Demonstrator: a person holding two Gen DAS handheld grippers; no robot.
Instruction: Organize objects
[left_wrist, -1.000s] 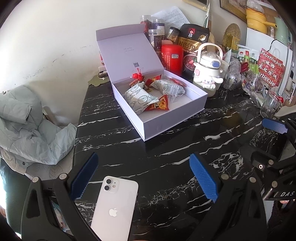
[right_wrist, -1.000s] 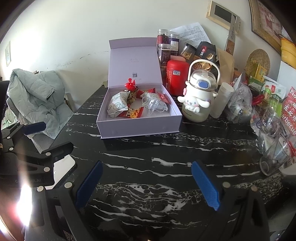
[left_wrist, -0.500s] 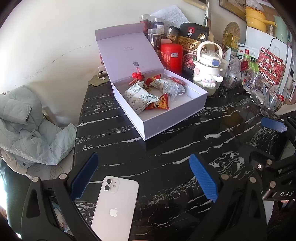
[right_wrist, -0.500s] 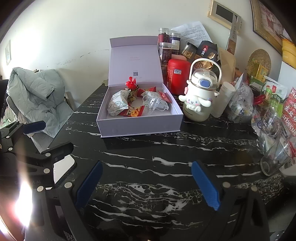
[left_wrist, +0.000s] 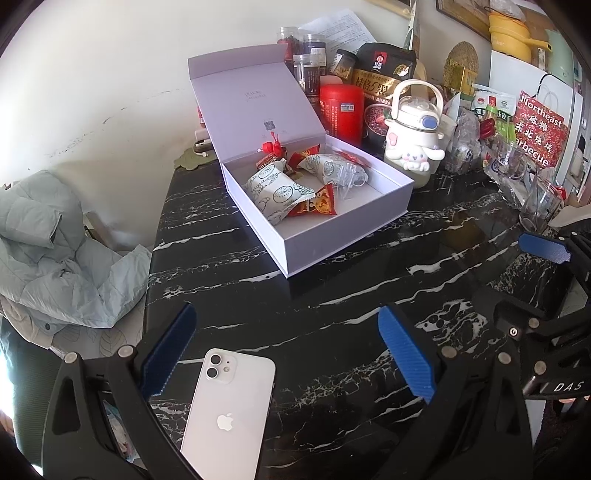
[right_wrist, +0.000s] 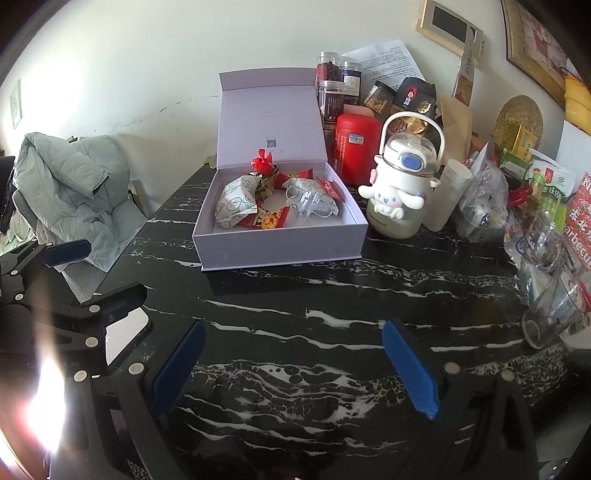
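Note:
An open lilac box (left_wrist: 347, 236) (right_wrist: 280, 247) stands on the black marble table, lid up, holding wrapped snacks (left_wrist: 277, 190) (right_wrist: 236, 203) and a clear plastic piece (right_wrist: 314, 201). A white phone (left_wrist: 229, 413) lies face down near the table's front edge, just inside my left gripper's left finger. My left gripper (left_wrist: 288, 350) is open and empty above the phone. My right gripper (right_wrist: 295, 363) is open and empty over bare table, in front of the box. The phone shows partly behind the left gripper in the right wrist view (right_wrist: 123, 332).
A white cartoon bottle (right_wrist: 400, 184), a red tin (right_wrist: 356, 142), jars and bags crowd the back right. Glass cups (right_wrist: 554, 306) lie at the right edge. A grey-green jacket (left_wrist: 48, 254) is draped on a chair to the left.
Both grippers have shifted very slightly; the box sits marginally higher in view. Nothing was taken hold of or let go.

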